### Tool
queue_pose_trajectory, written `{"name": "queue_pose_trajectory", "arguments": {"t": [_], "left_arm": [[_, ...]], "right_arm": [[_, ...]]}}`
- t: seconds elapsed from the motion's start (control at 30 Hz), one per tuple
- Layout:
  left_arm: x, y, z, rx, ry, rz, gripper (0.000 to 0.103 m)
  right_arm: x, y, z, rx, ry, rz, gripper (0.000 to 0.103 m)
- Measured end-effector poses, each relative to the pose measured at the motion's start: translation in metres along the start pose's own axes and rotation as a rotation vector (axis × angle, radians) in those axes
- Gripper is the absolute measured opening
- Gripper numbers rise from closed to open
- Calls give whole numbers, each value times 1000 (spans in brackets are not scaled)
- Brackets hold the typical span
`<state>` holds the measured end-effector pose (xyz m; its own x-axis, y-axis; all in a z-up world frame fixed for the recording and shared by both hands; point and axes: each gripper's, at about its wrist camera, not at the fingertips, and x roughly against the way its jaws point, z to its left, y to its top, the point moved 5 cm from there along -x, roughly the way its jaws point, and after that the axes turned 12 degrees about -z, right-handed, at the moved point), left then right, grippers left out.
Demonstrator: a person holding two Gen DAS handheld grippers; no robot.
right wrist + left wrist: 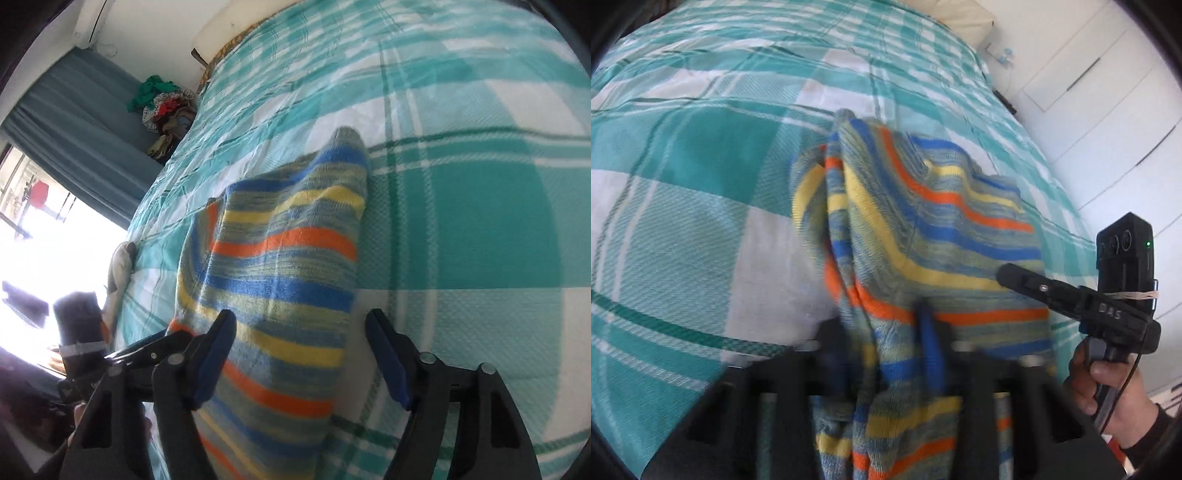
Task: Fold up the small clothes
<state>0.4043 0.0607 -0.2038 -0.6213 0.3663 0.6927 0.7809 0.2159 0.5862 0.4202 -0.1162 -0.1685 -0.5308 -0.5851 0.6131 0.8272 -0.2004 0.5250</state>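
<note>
**Striped knit garment held above a checked bedspread**

Covering the whole work surface is a teal-and-white checked bedspread (701, 177), drawn over a bed that fills most of both wrist views. White cabinet doors (1108, 92) stand past the bed's far edge in your left wrist view. In your right wrist view a grey-blue curtain (74, 122) hangs beside a bright window (55, 240), and a heap of mixed clothes (166, 107) sits near the bed's far corner.

The striped garment (923, 221), a small knit in blue, yellow, orange and grey-green bands, hangs bunched over the bedspread between your two tools.

Your left gripper (886, 354) has its jaws drawn narrow, with folds of the garment gathered between them and spilling down over the tool's body; this part of the view is blurred. In the right wrist view only its dark side shows.

Your right gripper (301, 354) has its jaws partly apart. The garment's edge lies against the left, blue-padded finger (214, 362), while the right finger (388, 362) stands clear of the cloth over bare bedspread. Seen from the left wrist, its tip meets the garment at a yellow stripe, but you cannot tell from either view whether the cloth is pinched. Your right hand (1108, 391), in a dark sleeve (1148, 432), grips its handle.
</note>
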Motion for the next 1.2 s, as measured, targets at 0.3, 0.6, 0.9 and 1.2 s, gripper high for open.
{"name": "queue_pose_trajectory", "arguments": {"t": [0.3,0.6,0.9,1.2], "left_arm": [[84,31,-39,-74,-38,-127,18],[130,-63,-27,-158,319,-66,72],[281,-142,-111,-254,481,-221,92],[379,-190,-151,-171,489,-285,99]], "right_arm": [[71,20,79,135,-41,-160,22],[134,-43,39,160,-363,-89,82],[300,-141,104,349,-431,-166,93],[407,-209,173,479,-461,-233,93]]}}
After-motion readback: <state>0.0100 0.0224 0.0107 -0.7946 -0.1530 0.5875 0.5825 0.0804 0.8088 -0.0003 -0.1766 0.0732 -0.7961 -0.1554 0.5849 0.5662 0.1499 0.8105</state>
